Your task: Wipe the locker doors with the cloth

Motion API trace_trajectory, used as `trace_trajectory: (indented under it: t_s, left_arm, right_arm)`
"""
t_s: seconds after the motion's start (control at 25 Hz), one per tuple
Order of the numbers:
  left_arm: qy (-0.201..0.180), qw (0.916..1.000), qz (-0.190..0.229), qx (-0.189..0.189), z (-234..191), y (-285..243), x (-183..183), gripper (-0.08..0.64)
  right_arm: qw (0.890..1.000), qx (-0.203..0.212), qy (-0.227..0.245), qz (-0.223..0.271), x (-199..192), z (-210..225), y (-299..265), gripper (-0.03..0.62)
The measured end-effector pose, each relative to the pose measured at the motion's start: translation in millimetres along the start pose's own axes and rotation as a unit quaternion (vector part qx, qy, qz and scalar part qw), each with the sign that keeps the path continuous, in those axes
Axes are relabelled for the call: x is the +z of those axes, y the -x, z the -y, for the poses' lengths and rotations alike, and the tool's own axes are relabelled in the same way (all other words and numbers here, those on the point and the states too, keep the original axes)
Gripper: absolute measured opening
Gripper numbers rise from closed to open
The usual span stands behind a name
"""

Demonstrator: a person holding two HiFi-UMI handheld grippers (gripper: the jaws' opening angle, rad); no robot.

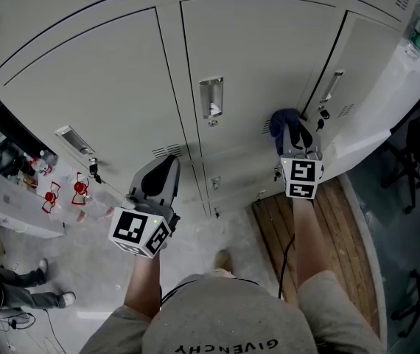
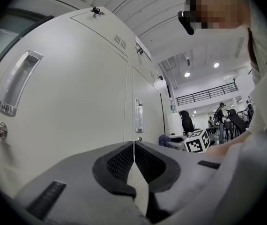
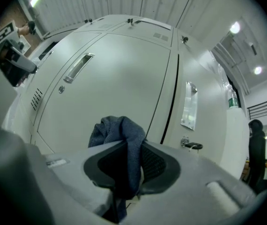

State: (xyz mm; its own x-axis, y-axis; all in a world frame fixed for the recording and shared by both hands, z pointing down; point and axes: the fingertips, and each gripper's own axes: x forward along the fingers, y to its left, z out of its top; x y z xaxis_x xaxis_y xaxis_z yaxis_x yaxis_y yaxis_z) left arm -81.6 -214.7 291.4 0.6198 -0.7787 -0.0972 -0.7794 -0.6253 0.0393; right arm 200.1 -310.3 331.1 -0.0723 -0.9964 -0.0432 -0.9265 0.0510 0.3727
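Pale grey locker doors [image 1: 261, 50] fill the wall in front of me. A dark blue cloth [image 1: 284, 119] is bunched in my right gripper [image 1: 292, 129], which is shut on it and holds it at the lower part of the middle door. In the right gripper view the cloth [image 3: 122, 135] hangs over the jaws, just short of that door [image 3: 114, 74]. My left gripper [image 1: 164, 164] hovers lower, near the left door [image 1: 99, 87]. Its jaws are shut with nothing between them [image 2: 134, 146]. The left gripper view also catches the cloth [image 2: 166, 140] far off.
Recessed handles [image 1: 211, 97] and keys in locks [image 1: 93, 171] stick out from the doors. A wooden pallet [image 1: 328, 234] lies on the floor at right. A white sheet [image 1: 387, 102] leans at the right locker. A low white table [image 1: 15, 205] stands at left.
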Motion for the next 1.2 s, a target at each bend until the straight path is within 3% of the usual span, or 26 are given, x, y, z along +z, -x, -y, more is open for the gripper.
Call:
trace_trajectory:
  t_s: [0.12,0.24,0.56,0.8,1.0,1.2]
  left_arm:
    - [-0.001,1.0000,0.000,0.003,0,2,0,0.005]
    - [-0.001,1.0000,-0.001,0.004,1,4,0,0.005]
    - [0.001,0.9999,-0.004,0.009,1,5,-4,0.005]
    - [0.001,0.9998,-0.009,0.017,0,8,-8,0.005]
    - [0.003,0.9997,-0.010,0.024,-4,9,-9,0.005]
    - [0.005,0.9997,-0.010,0.021,-4,3,-11,0.005]
  right_arm:
    - [0.999,-0.023,-0.031,0.018,1,6,6,0.074]
    - [0.997,-0.003,-0.044,0.063,18,-14,18,0.074]
    - [0.980,0.158,-0.014,0.117,56,-141,31,0.074]
    - [0.963,0.248,0.041,0.094,41,-219,33,0.074]
    - [0.959,0.261,0.079,0.074,24,-221,25,0.075]
    - [0.967,0.239,0.081,0.045,2,-192,20,0.075]
